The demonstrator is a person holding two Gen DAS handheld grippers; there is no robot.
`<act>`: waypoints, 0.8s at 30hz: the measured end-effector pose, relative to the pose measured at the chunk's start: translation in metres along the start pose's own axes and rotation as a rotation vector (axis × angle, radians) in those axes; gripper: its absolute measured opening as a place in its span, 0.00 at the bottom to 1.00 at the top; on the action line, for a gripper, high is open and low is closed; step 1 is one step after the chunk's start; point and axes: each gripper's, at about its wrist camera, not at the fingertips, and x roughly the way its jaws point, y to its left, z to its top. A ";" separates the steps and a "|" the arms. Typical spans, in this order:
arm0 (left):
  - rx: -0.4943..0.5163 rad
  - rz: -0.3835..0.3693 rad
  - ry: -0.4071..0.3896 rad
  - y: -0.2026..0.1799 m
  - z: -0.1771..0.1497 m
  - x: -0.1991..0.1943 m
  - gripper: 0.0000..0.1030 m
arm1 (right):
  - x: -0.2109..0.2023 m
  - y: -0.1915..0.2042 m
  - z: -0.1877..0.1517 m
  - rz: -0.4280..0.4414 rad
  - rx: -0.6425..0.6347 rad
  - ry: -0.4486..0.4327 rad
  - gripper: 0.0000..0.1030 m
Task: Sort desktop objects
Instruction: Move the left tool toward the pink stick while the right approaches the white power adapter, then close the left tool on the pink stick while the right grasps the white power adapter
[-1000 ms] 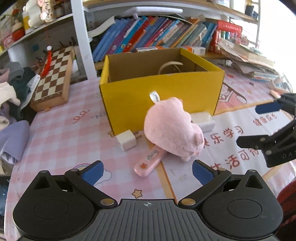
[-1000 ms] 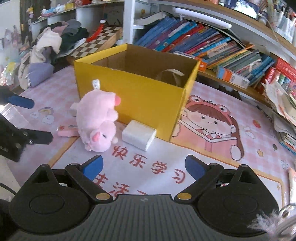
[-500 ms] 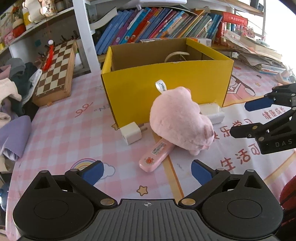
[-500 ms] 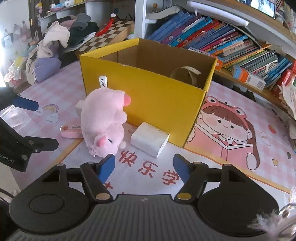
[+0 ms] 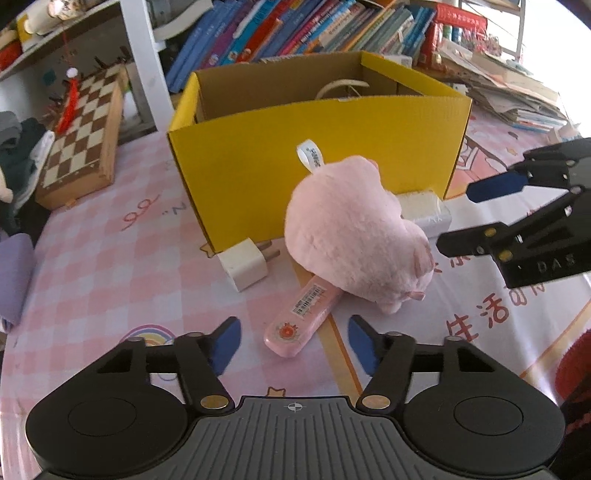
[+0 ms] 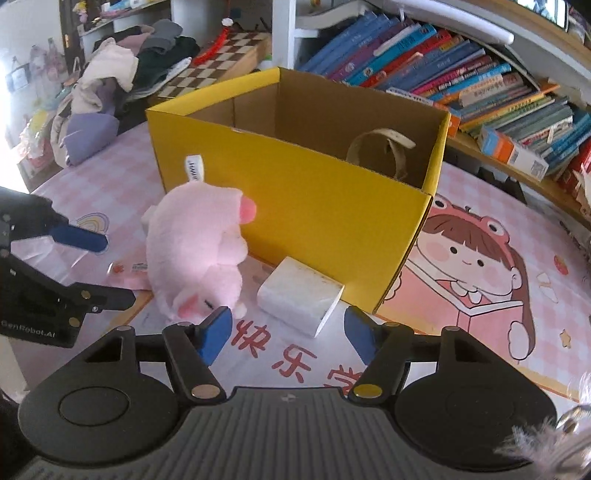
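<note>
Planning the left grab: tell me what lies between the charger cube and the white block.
The pink plush sits between the charger cube and the white block, partly hiding the block; the left wrist view shows it.

Behind the bench [image 5: 110, 266] with its pink checked cover, a white bookshelf [image 6: 424, 22] holds leaning books [image 6: 443, 74]; daylight glares at its right.

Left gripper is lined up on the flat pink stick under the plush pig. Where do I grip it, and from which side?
Probably the free near end of the flat pink stick, from above, pads across its narrow width. It lies flat and its far end is tucked under the pink plush pig. The left gripper, jaws closing, holds nothing yet.
</note>
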 end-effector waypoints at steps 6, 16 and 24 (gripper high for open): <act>-0.012 -0.015 0.030 0.005 0.003 0.011 0.50 | 0.015 -0.004 0.005 0.000 0.028 0.027 0.63; -0.023 -0.034 0.042 0.008 0.005 0.023 0.49 | 0.034 -0.011 0.010 0.006 0.093 0.059 0.63; -0.019 -0.053 0.041 0.007 0.007 0.024 0.42 | 0.043 -0.013 0.011 0.004 0.106 0.064 0.57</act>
